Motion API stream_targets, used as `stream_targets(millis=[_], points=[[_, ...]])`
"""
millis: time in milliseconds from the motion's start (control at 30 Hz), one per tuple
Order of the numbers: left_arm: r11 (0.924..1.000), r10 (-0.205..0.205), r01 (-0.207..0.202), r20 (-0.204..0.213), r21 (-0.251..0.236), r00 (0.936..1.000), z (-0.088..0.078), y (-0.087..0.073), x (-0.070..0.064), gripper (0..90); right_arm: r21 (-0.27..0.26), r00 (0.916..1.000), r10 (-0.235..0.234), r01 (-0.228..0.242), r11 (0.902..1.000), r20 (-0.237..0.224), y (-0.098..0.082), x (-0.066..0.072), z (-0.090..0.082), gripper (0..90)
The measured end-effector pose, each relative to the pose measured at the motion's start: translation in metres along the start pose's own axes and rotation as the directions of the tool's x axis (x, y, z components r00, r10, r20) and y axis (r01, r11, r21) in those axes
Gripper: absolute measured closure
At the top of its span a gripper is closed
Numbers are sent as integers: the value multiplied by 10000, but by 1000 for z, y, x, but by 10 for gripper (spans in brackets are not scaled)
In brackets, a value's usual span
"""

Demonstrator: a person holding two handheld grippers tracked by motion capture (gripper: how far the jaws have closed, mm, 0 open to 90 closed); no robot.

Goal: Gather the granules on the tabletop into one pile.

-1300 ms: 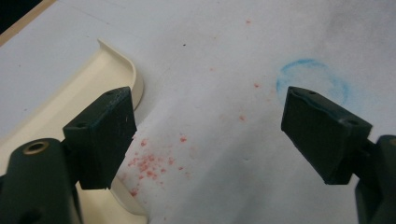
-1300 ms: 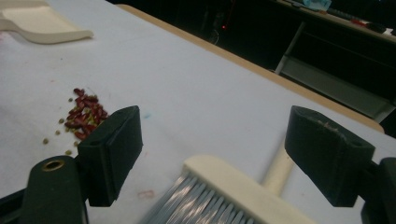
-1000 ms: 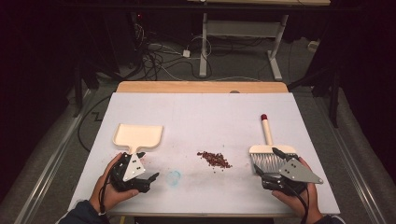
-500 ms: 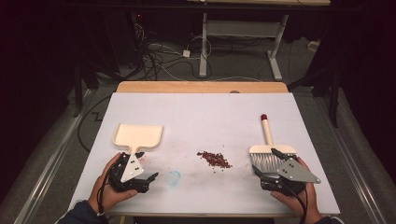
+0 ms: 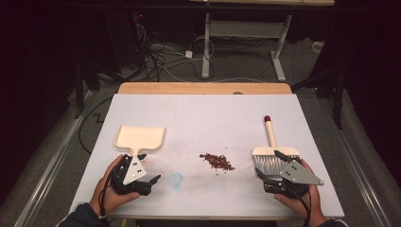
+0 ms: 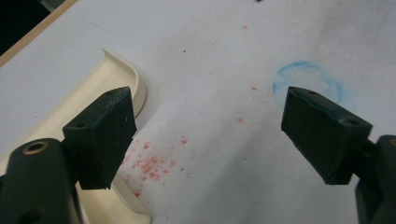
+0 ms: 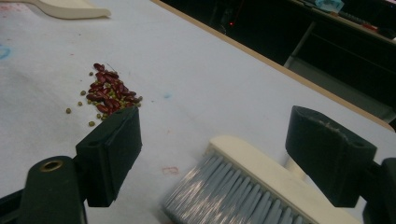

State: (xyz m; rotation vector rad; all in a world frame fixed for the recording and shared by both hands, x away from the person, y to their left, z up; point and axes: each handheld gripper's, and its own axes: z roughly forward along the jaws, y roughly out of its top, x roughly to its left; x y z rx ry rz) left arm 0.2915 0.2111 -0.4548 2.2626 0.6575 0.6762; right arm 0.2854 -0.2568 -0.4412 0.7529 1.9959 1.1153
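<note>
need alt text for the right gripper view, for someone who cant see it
The right gripper holds its two black jaws open above the grey bristles of a cream-backed hand brush on a white table. A small pile of dark red beans lies beyond the left jaw.

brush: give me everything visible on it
The brush is a small hand brush: cream head that looks plastic, pale grey bristles, and a straight cream handle with a dark red tip. It lies flat on the white table at the right, handle pointing away from the person, bristles toward them. The open right gripper sits over the bristle end; contact cannot be told.
</note>
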Motion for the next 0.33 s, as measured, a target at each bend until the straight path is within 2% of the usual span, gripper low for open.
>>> stream_targets(millis=[333], points=[[10000, -44, 44, 27, 9, 10000, 3, 2, 1, 168, -5, 10000, 22, -22, 10000, 5, -1, -2, 0, 183]])
